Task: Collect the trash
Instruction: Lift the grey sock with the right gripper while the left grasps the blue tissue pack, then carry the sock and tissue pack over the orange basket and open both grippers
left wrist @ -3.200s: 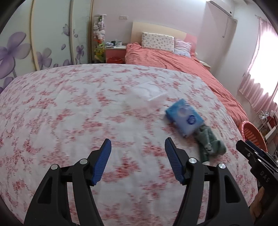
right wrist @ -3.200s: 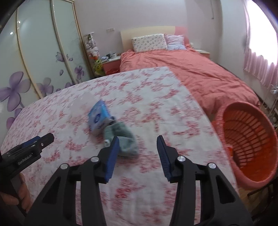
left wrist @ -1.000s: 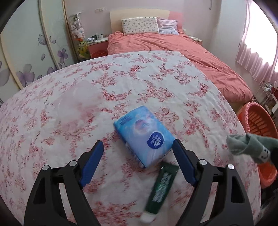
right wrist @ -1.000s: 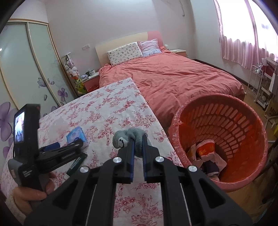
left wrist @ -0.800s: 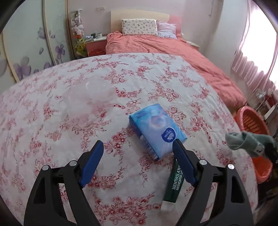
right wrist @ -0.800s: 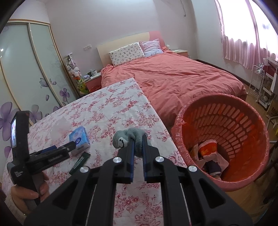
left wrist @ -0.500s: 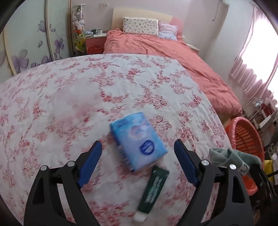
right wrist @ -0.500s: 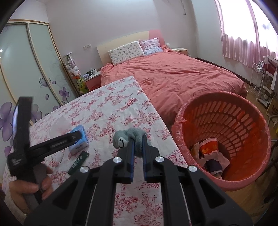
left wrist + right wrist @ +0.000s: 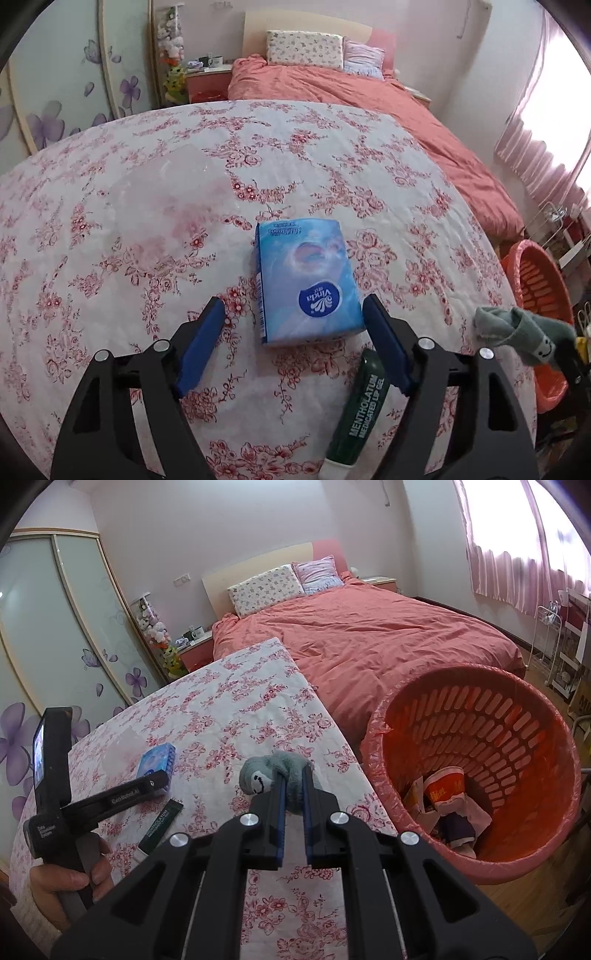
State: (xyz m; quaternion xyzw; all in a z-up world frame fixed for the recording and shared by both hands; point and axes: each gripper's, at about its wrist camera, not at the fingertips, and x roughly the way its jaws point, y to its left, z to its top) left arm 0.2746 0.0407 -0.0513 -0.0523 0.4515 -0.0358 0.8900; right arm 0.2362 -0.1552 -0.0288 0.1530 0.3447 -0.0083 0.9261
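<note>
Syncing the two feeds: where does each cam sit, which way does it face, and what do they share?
Left wrist: on the left gripper, tilted down at the blue tissue pack and green tube on the floral cover; own open fingers show.
Right wrist: on the right gripper, shut on the grey sock, facing the orange basket; the left hand shows.
Shared: tissue pack, tube, sock, basket, bed.

occlusion: we lose the green tube's upper end behind the left gripper's right finger | basket cut by frame edge in left view | sock middle hidden between the right gripper's clamped pads | basket trash partly buried, probably cups and wrappers | clear film outline too faint
</note>
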